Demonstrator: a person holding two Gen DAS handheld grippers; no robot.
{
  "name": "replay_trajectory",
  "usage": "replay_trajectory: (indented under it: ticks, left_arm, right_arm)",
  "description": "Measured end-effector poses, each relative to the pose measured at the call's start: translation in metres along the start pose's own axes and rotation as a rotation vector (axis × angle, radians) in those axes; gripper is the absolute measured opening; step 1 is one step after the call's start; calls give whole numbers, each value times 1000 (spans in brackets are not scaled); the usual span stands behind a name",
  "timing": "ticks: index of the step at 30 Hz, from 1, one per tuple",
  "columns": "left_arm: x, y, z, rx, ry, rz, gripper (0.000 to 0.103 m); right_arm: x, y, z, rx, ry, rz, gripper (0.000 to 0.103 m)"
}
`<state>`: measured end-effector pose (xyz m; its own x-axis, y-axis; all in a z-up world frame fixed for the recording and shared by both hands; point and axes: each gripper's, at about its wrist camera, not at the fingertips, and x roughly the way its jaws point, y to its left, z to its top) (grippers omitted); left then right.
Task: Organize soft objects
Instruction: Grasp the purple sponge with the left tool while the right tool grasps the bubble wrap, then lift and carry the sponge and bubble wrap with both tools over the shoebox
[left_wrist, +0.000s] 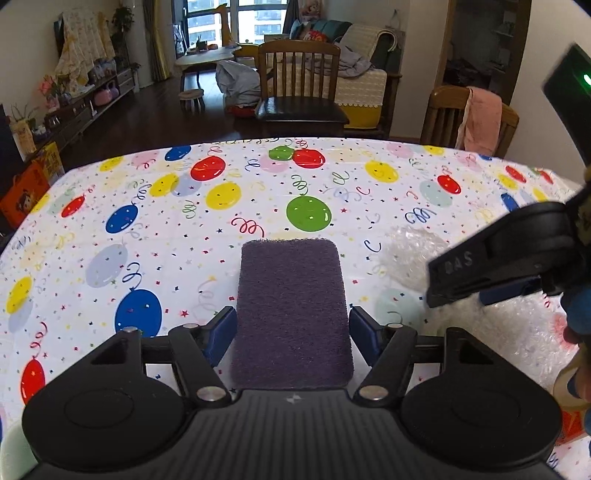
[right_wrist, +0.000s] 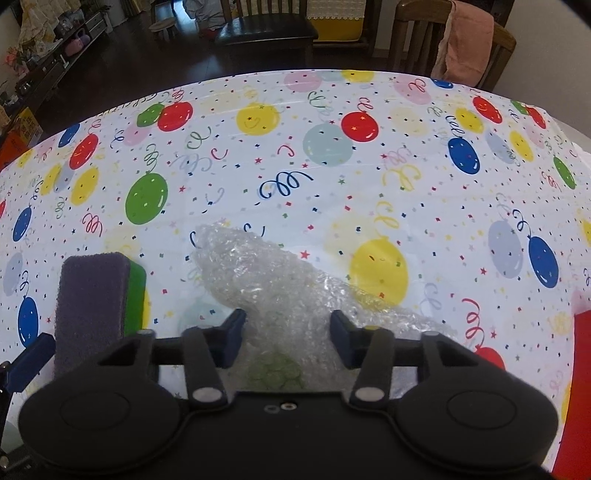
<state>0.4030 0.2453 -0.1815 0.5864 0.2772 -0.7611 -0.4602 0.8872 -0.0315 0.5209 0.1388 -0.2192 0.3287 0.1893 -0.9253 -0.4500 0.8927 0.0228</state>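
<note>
A dark purple sponge (left_wrist: 291, 314) with a green side (right_wrist: 135, 295) lies flat on the balloon-print tablecloth (left_wrist: 147, 221). My left gripper (left_wrist: 293, 321) points down over it, and its blue pads (left_wrist: 221, 334) press on the sponge's two long sides. To the right lies a crumpled sheet of clear bubble wrap (right_wrist: 258, 273). My right gripper (right_wrist: 288, 325) is down on it, with its pads (right_wrist: 232, 338) pushed into the wrap from both sides. In the left wrist view the right gripper (left_wrist: 458, 295) shows at the right edge, above the bubble wrap (left_wrist: 413, 254).
Two wooden chairs stand at the table's far edge, one dark-seated (left_wrist: 299, 88), one draped with a pink towel (left_wrist: 480, 118). A red object (right_wrist: 581, 369) lies at the table's right edge. A roll of tape (left_wrist: 569, 387) sits near the right hand.
</note>
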Motion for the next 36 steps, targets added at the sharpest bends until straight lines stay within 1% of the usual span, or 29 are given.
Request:
replay_trajectory:
  ticks: [4,7,13,21,27,32,33,35,36]
  left_arm:
    - [-2,5,1,-24,-3,-11,65]
    - [-7,6,1,-33,-8,-18,65]
    - [-23,2,3,-22,-19,-34,65]
    - [-54,8,4,3,-43,-67,65]
    - [-84,13,3,35,-58,-102,65]
    - [-114,12,-1,83,-106,-122,64]
    - [-120,11,-1,92,-113,-127,61]
    - [-129,9,-2,99,-118,-143,49]
    - [-133,7,-2,104,-113,-154,49]
  right_arm:
    - [-9,-2,-4,22,-13,18,27]
    - [-19,-2,-6,31,-31,30,24]
    - [-47,0,-12,43,-73,82,21]
    - [-101,-1,-21,35,-143,172,18]
    - [-139,-10,-39,45,-177,237,18]
    - [-174,-21,-57,49,-212,283,18]
    - [-181,-23,-62,51,-216,293,18]
    - [-194,-29,-71,53,-227,308,18]
    - [-200,-33,-74,54,-232,313,18]
